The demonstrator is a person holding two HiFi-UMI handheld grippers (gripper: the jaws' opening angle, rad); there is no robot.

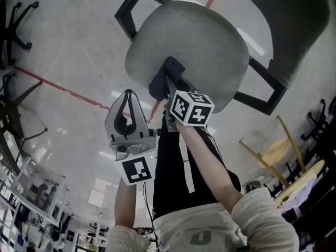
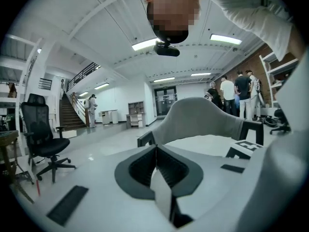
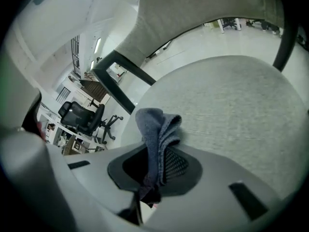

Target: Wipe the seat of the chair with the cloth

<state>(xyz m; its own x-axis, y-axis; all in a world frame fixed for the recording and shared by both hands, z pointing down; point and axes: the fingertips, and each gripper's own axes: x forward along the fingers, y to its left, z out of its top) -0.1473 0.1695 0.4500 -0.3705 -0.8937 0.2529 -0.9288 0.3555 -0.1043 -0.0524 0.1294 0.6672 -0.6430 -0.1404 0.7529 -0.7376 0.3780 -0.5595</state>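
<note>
The chair's grey seat [image 1: 199, 41] fills the upper middle of the head view, with its backrest [image 1: 294, 30] to the right. My right gripper [image 1: 169, 85] is shut on a dark blue cloth [image 1: 164, 80], which rests on the seat's near edge. In the right gripper view the cloth [image 3: 157, 129] sticks up from between the jaws of the right gripper [image 3: 155, 151], folded over, with the seat [image 3: 236, 105] stretching beyond it. My left gripper [image 1: 127, 94] hangs over the floor left of the seat, shut and holding nothing. In its own view the left gripper [image 2: 155, 148] points toward the chair [image 2: 203, 122].
Black armrests [image 1: 131, 7] flank the seat. A red line [image 1: 58, 85] runs across the glossy floor. Black office chairs [image 1: 16, 20] stand at the left and a wooden frame [image 1: 283, 156] at the right. People [image 2: 236, 93] stand far behind, by another office chair [image 2: 43, 139].
</note>
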